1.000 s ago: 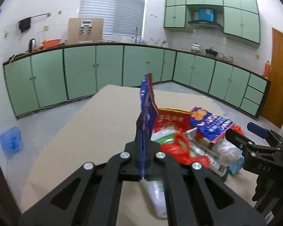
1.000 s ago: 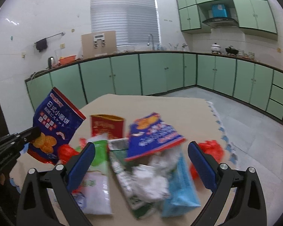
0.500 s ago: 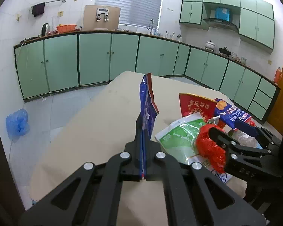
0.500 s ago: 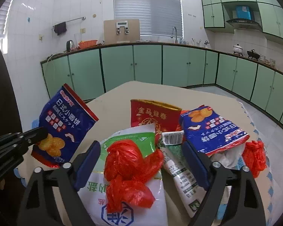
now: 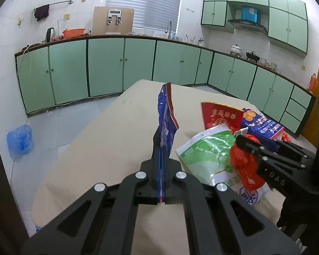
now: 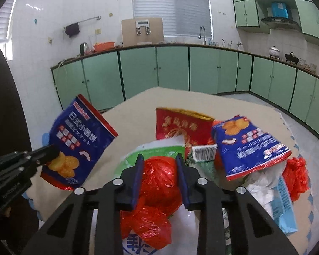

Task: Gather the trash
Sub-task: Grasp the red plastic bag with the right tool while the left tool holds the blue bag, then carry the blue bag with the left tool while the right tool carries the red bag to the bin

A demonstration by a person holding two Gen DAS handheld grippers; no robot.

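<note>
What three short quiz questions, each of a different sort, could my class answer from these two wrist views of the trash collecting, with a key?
1. True or false: the left gripper is shut on the blue biscuit bag.
2. Multiple choice: what sits between the fingers of the right gripper? A) the red plastic bag B) the red foil packet C) the green and white bag
3. Fill in: the trash pile lies on a beige ____.

Key: 1 true. 2 A, though the pictures do not settle whether the fingers already pinch it. 3 table.
</note>
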